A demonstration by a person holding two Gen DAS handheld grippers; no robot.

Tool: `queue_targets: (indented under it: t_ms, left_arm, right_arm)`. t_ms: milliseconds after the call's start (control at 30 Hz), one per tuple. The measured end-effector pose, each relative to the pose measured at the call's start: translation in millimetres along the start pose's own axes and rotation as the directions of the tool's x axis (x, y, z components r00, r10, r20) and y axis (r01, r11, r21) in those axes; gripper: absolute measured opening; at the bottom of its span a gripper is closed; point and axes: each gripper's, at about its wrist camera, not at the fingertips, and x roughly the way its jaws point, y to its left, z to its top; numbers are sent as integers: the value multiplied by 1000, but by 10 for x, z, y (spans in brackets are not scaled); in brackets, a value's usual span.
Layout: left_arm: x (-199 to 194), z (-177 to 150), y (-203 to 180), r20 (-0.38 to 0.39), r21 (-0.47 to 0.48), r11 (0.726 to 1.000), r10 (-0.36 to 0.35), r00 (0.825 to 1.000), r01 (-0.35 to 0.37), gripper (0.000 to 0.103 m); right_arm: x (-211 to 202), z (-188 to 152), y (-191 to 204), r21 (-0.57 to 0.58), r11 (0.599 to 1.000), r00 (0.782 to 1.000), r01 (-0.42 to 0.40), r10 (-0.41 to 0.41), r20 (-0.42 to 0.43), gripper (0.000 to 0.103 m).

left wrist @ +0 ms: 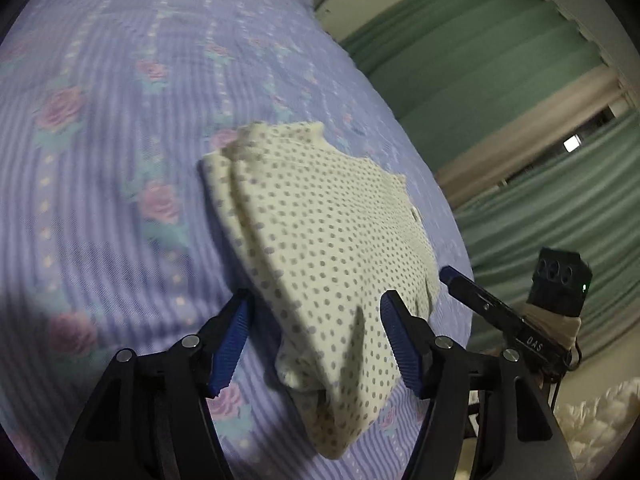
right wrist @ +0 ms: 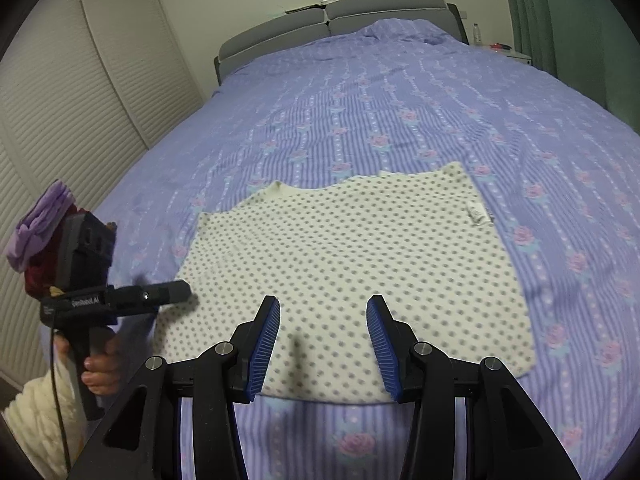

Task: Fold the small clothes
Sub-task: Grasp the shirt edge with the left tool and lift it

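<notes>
The dotted garment (right wrist: 352, 268) lies partly folded on the bed (right wrist: 400, 112), near its front edge. It looks light, soft and limp, likely to sag unless pinched at a corner or hem. Both the left hand-held gripper (left wrist: 312, 320) and the right hand-held gripper (right wrist: 322, 332) gape wide, holding nothing.

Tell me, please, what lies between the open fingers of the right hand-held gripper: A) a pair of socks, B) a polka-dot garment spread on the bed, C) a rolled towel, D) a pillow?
B: the cream polka-dot garment lies flat on the purple floral bedspread ahead of the right hand-held gripper.
</notes>
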Motion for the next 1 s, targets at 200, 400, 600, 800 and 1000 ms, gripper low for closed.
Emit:
queue_targets:
  t_ms: [200, 400, 600, 800, 1000]
  left_arm:
    - [131, 31, -106, -16, 23, 999, -36, 999, 36, 64]
    - [128, 8, -20, 0, -87, 994, -66, 998, 66, 31]
    - [-45, -25, -80, 3, -145, 989, 10, 1000, -9, 18]
    - [-114, 78, -552, -8, -99, 973, 207, 978, -207, 18]
    - [-69, 246, -885, -28, -80, 957, 277, 960, -278, 16]
  right_arm:
    - [62, 1, -4, 18, 1000, 1000, -11, 11, -2, 46]
    - [133, 24, 12, 15, 1000, 1000, -18, 18, 9, 44]
    - [260, 49, 118, -45, 999, 999, -3, 4, 33, 19]
    - [514, 77, 22, -9, 999, 999, 34, -34, -1, 13]
    - [697, 88, -51, 15, 1000, 999, 12, -11, -32, 12]
